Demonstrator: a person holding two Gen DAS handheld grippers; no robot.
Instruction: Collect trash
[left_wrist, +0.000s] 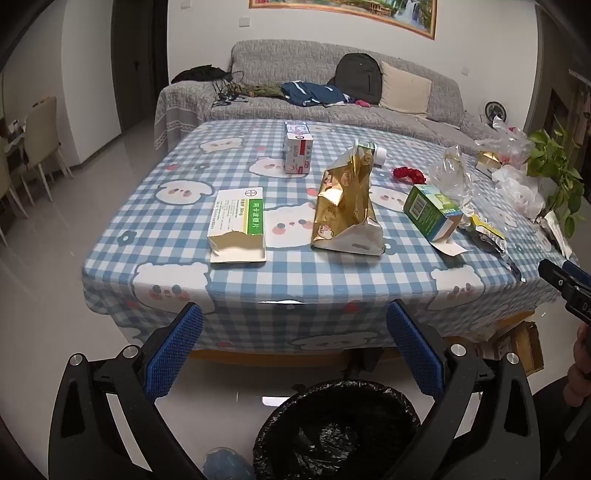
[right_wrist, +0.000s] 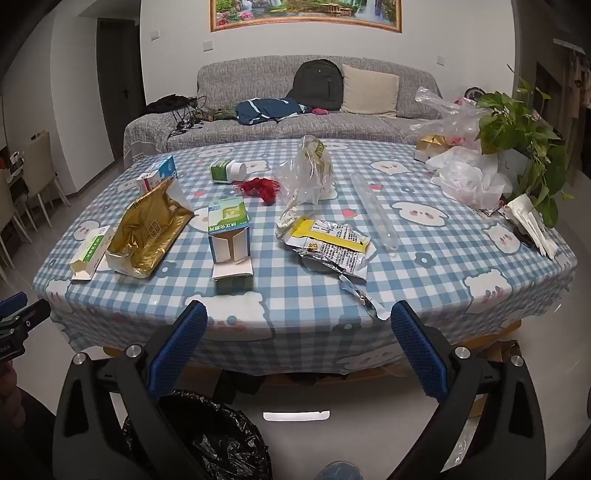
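Both claws hang in front of the near edge of the surface (left_wrist: 184, 236), which is covered by a blue checked cloth with bear faces. The left claw (left_wrist: 294, 325) has its 2 blue pads spread wide apart with nothing between them, and the right claw (right_wrist: 298, 325) stands just as wide and equally empty.

Trash lies scattered over the cloth. At the near left sits a white and green carton (left_wrist: 238, 225) with a torn end, and just right of it a crumpled gold bag (left_wrist: 345, 206) stands open. Farther back is a red and white box (left_wrist: 298, 151). A green and blue box (right_wrist: 229, 230) with its flap open sits near the middle, beside a flattened foil wrapper (right_wrist: 327, 242) with yellow print. Behind these lie a red mesh scrap (right_wrist: 258, 188), a tipped green bottle (right_wrist: 227, 170) with a white cap, and a clear plastic bag (right_wrist: 306, 173). White plastic bags (right_wrist: 469, 177) are heaped at the far right next to a potted plant (right_wrist: 517, 122).

On the floor below the near edge stands a bin (left_wrist: 336, 432) lined with a black bag, close under the left claw.
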